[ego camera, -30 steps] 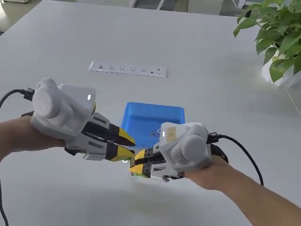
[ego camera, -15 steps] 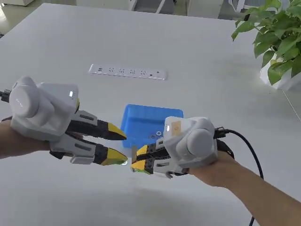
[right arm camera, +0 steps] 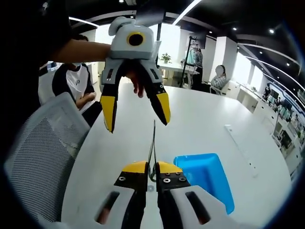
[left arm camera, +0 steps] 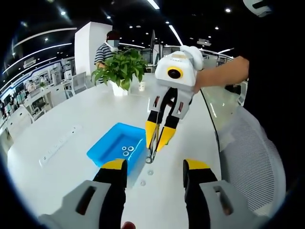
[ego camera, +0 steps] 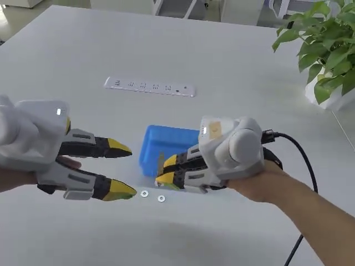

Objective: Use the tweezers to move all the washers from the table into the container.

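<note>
Two washers (ego camera: 144,193) lay on the table (ego camera: 222,83) beside the blue container (ego camera: 152,145); the right gripper (ego camera: 162,170) clamped the tweezers (right arm camera: 152,143), the left gripper (ego camera: 123,169) gaped wide.

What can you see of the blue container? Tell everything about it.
The blue container is a shallow rectangular tray, plastic-looking, with a raised rim and rounded corners. It lies flat on the white table, open-topped, with a few washers clustered inside. In the head view the right gripper covers its near part.
</note>
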Demonstrator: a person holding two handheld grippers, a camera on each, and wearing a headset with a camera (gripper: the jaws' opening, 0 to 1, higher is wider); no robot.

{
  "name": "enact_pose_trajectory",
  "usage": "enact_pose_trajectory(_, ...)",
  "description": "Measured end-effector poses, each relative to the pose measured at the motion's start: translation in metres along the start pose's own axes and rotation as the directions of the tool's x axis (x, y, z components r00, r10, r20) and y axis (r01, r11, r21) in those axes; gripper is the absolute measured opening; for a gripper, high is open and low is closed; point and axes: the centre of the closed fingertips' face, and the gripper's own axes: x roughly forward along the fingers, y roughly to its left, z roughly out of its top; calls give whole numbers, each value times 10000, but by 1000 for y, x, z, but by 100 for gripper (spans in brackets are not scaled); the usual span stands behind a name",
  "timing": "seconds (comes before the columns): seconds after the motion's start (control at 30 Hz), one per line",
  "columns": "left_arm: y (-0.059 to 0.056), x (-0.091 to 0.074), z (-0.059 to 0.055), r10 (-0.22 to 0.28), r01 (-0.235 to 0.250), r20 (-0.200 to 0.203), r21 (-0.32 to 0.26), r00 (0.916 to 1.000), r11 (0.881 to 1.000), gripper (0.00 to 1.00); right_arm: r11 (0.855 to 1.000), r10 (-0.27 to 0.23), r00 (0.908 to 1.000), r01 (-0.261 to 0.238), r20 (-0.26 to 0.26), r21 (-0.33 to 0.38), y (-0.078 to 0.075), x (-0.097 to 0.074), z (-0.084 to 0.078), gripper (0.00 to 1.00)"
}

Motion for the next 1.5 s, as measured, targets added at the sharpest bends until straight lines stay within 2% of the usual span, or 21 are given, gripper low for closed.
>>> enact_pose_trajectory(0.33, 1, -2, -3, 419, -414, 140, -352, 9990, 9985, 70, 9994, -277, 9996, 278, 54, -221, -30, -7, 4, 7)
enact_pose_trajectory(0.53, 3, -4, -4, 652, -641, 190, -536, 9977, 9965, 75, 9987, -388, 9992, 391, 98, -326, -47, -6, 1, 7)
enact_pose_trajectory(0.67, 8, -5, -5, 996, -977, 234, -706, 9948, 9927, 88, 9984, -436, 9990, 440, 112, -357, -55, -4, -3, 7)
enact_pose_trajectory(0.8, 9, -7, -6, 1057, -1039, 236, -685, 9941, 9922, 91, 9983, -427, 9990, 431, 101, -394, -62, 0, -8, 7)
enact_pose_trajectory(1.03, 15, -9, -1, 1284, -1245, 471, -784, 9906, 9891, 99, 9986, -334, 9994, 337, 66, -399, -72, 9, -19, 7)
enact_pose_trajectory(1.2, 19, -9, 0, 1326, -1283, 488, -829, 9900, 9883, 99, 9991, -271, 9996, 270, -7, -312, -79, 15, -30, 7)
enact_pose_trajectory(1.5, 28, -6, 0, 1328, -1282, 492, -863, 9899, 9880, 99, 9997, -94, 9998, 91, -169, -215, -82, 26, -46, 7)
